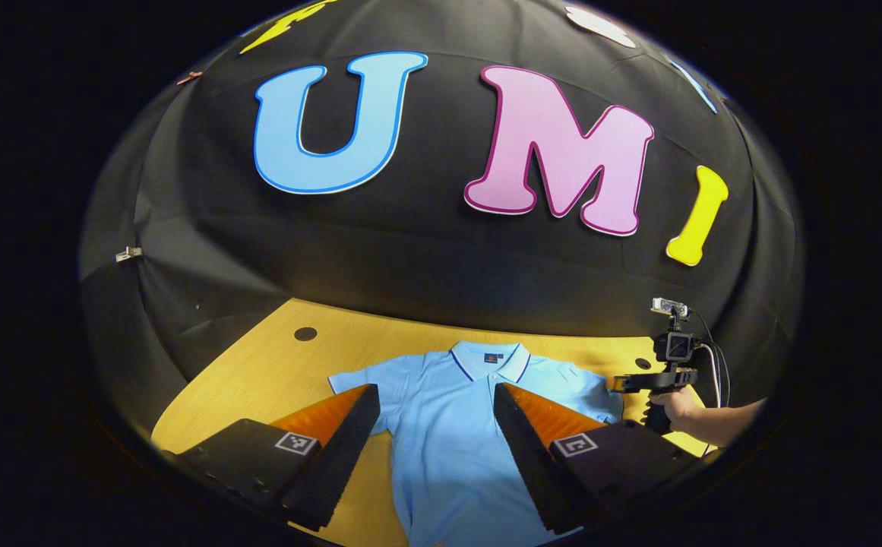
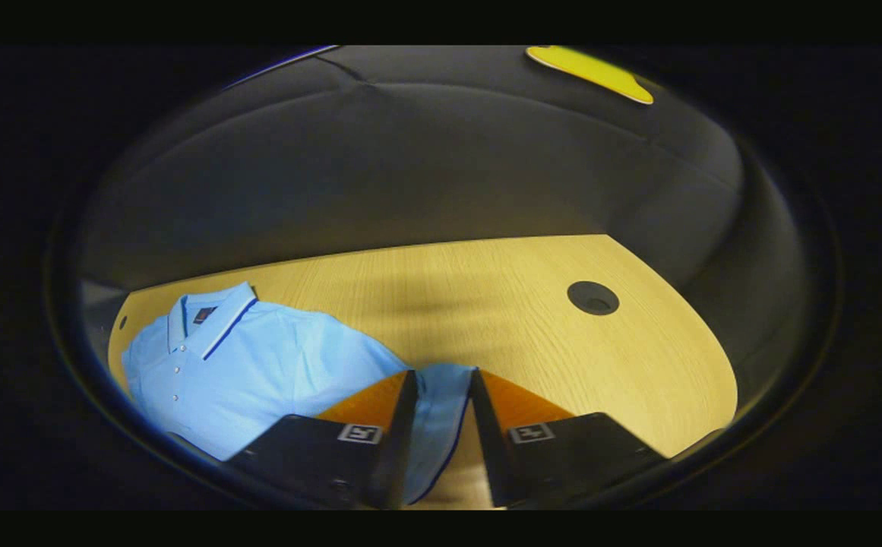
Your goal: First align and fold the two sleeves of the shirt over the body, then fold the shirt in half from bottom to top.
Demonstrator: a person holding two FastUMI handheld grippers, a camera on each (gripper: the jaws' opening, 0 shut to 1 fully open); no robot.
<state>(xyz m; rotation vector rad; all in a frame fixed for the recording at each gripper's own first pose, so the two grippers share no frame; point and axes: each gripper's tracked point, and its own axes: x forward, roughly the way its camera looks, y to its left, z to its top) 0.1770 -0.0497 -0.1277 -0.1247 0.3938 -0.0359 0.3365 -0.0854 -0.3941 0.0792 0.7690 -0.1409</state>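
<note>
The left gripper hangs above the shirt's body with its jaws spread wide and nothing between them. Beneath it the light blue shirt lies flat and face up on the wooden bench, collar toward the far edge and both short sleeves spread out to the sides.

In the right gripper view, the right gripper has its fingers set narrowly on either side of the shirt's sleeve, whose dark-trimmed hem runs between them; I cannot tell whether both fingers press on the cloth. The rest of the shirt stretches away to the left there, buttons and collar in sight.

Farther off in the left gripper view, a hand holds the right gripper at the shirt's sleeve end. A round dark hole sits in the bench beyond.
</note>
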